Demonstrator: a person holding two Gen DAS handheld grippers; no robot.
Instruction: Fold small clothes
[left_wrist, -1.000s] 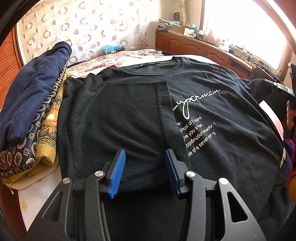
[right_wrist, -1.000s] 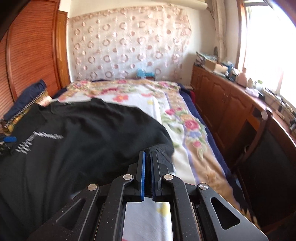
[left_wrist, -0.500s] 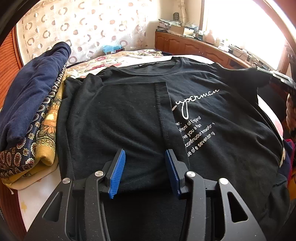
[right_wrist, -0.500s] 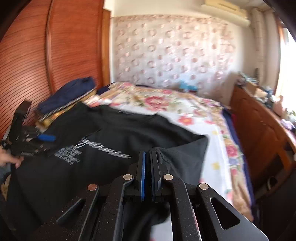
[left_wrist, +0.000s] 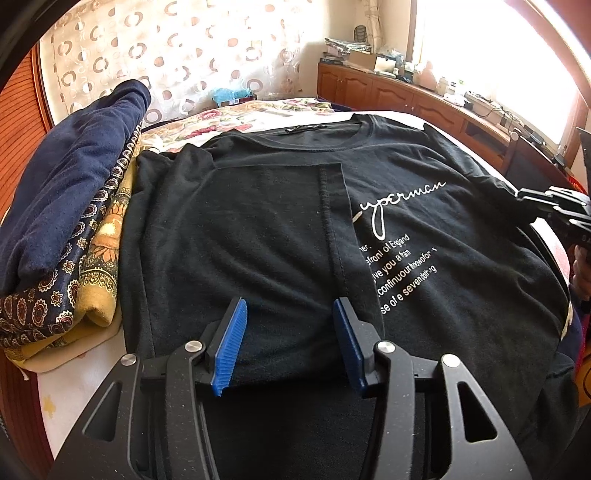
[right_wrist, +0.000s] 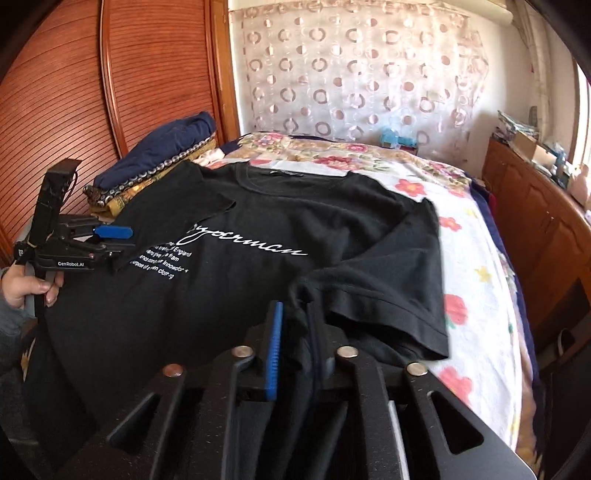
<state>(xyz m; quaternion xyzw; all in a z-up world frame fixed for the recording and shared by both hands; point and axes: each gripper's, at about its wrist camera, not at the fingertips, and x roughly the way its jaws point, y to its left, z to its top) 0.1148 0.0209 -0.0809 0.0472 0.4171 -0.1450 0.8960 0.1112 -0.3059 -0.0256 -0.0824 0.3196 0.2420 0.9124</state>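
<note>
A black T-shirt (left_wrist: 258, 221) (right_wrist: 332, 221) with white lettering lies flat on the bed, its left side folded in over the chest. My left gripper (left_wrist: 289, 306) (right_wrist: 110, 236) hovers open just above the folded panel near the hem, with nothing between its blue pads. My right gripper (right_wrist: 297, 317) (left_wrist: 554, 199) is at the shirt's right edge and its jaws are opening. Bunched fabric of the right sleeve (right_wrist: 388, 288) still sits between them, slack against the pads. The sleeve lies folded in onto the shirt's body.
A stack of folded clothes (left_wrist: 66, 206) (right_wrist: 159, 158), navy on top, sits beside the shirt's left edge. The floral bedsheet (right_wrist: 472, 258) extends to the right. A wooden cabinet (right_wrist: 535, 206) runs along the window side, wooden slatted doors (right_wrist: 92, 92) along the other. A hand (right_wrist: 26, 288) holds the left gripper.
My right gripper carried the right sleeve from the bed's edge in over the shirt, then its jaws parted. The left gripper stayed put.
</note>
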